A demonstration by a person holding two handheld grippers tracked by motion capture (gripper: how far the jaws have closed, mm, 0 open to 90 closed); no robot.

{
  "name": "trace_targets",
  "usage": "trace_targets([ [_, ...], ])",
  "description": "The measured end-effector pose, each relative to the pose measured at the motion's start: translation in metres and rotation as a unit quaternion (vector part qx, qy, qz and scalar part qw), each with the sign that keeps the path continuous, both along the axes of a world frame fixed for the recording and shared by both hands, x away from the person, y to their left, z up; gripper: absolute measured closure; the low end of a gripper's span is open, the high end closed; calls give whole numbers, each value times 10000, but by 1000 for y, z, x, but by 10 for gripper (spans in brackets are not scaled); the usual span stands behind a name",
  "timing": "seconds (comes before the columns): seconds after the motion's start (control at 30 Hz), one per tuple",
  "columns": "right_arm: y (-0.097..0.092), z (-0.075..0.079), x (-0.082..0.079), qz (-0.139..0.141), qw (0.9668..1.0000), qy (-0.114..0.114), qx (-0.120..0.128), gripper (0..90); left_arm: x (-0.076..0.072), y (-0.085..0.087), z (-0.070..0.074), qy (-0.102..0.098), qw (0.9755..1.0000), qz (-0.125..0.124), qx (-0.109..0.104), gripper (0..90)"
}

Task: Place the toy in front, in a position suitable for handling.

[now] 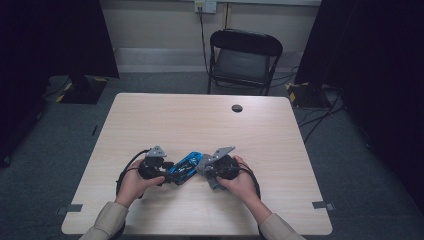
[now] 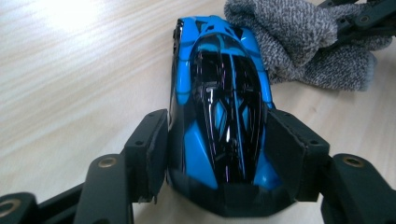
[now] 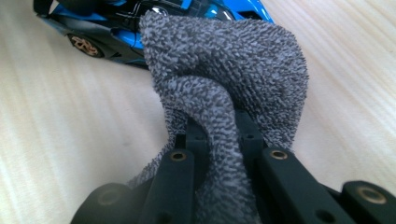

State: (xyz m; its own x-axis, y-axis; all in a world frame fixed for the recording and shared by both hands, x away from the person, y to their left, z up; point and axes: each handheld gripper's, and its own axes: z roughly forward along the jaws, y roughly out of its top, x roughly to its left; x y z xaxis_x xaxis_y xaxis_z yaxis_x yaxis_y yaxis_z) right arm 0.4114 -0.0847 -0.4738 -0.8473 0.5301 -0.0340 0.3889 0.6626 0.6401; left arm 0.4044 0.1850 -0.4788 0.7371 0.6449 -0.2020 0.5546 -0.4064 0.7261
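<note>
Light wooden table [image 1: 210, 125], person seated at its near edge, both forearms entering from the bottom of the high view. A black folding chair [image 1: 244, 60] stands beyond the far edge. A small dark round cap [image 1: 237, 108] is set in the tabletop toward the far side, well apart from the work.

Work area: near-centre of the table, close to the person. A blue and black toy car [image 1: 184, 168] lies on the wood between the two grippers.

Left gripper [image 2: 219, 154]: jaws clamped on the car, one pad against each flank near the end closest to its camera. The car points away along the jaws, wheels down on the table as far as I can tell. Grip appears firm; pads touch the bodywork on both sides.

Right gripper [image 3: 219, 135]: jaws pinched on a grey knitted cloth [image 3: 224, 70], which bunches up and over the jaw tips. In the right gripper view the cloth's far fold lies against the car's side, above one bronze-coloured wheel [image 3: 85, 45]. In the left gripper view the cloth sits at the car's far end, touching or just beside it.
</note>
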Motion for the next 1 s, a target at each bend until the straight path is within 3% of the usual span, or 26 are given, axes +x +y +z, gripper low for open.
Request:
trace_targets([
  [0.17,-6,0,6,-125,9999,-30,-6,801,7,-12,-3,45,9998,186,-111,373],
  [0.27,-8,0,8,-152,9999,-38,0,801,7,-15,-2,50,9997,230,-57,372],
  [0.5,-2,-2,13,-212,9996,-145,-79,803,0,-12,-1,200,9994,265,-74,386],
  [1.0,11,-2,28,-199,9994,-242,-166,803,-14,-14,0,187,9996,216,6,391],
])
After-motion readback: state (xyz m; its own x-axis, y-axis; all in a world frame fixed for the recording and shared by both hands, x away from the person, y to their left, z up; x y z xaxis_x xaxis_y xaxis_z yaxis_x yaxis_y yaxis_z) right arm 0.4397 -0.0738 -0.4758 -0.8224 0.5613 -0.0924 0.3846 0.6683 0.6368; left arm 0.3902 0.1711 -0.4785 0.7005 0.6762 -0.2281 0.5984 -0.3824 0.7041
